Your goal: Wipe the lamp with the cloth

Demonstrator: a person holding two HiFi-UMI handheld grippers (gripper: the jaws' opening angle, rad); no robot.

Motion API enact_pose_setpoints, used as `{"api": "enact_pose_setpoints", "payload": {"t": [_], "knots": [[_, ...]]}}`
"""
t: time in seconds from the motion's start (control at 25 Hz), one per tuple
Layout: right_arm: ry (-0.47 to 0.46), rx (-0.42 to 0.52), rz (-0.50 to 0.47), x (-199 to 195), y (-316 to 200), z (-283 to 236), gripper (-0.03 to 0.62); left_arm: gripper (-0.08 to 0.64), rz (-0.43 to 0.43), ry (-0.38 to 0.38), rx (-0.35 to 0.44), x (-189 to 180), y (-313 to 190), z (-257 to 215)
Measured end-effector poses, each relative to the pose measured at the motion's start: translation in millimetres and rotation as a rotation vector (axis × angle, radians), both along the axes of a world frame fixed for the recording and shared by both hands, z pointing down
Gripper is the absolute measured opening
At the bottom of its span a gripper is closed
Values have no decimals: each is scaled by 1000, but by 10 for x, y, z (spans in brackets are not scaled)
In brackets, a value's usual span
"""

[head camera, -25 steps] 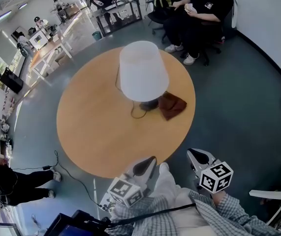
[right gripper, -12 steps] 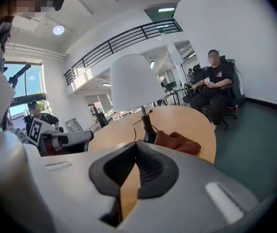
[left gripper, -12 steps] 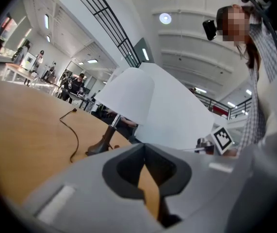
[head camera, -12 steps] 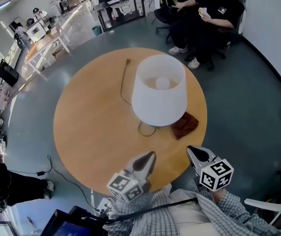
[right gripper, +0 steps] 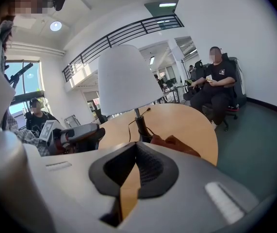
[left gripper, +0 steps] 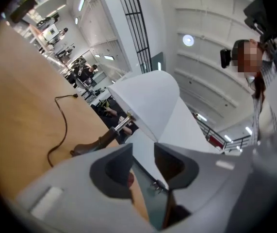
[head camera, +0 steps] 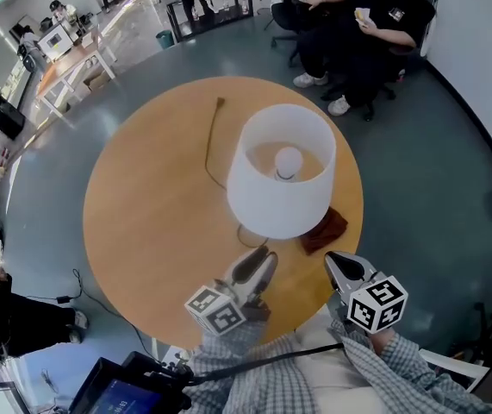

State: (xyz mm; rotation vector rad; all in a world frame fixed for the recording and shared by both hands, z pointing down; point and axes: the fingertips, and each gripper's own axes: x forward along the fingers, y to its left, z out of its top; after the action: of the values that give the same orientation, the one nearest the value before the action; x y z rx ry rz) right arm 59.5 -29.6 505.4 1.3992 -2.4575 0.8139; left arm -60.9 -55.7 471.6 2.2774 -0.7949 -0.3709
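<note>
A lamp with a white shade [head camera: 280, 175] stands on the round wooden table [head camera: 151, 205]. The crumpled brown cloth [head camera: 325, 229] lies beside its base, to the right. My left gripper [head camera: 261, 257] is over the near table edge and points level at the lamp's base; its jaws have just been opening and stand a little apart with nothing between them. In the left gripper view the shade [left gripper: 148, 98] fills the middle beyond the gripper [left gripper: 143, 157]. My right gripper [head camera: 339, 264] is shut and empty, just short of the cloth [right gripper: 177, 144], with the shade [right gripper: 126, 76] behind.
The lamp's cord [head camera: 211, 141] runs across the table toward its far edge. A person sits on a chair [head camera: 358, 20] beyond the table, at the back right. Another person [head camera: 4, 317] is on the floor at the left. Desks stand at the back left.
Both grippers have moved in toward the table, from off its near edge to close by the lamp and cloth. The left gripper has rolled, and its jaws now stand slightly apart.
</note>
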Motion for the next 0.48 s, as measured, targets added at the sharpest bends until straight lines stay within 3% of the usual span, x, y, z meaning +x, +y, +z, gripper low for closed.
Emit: {"api": "enact_pose_setpoints", "payload": {"t": [0.16, 0.48], "knots": [[9, 3, -29, 91, -112, -42, 3, 238, -9, 103, -37, 98, -129, -35], [42, 8, -77, 106, -244, -50, 3, 290, -14, 382, -20, 151, -312, -353]]}}
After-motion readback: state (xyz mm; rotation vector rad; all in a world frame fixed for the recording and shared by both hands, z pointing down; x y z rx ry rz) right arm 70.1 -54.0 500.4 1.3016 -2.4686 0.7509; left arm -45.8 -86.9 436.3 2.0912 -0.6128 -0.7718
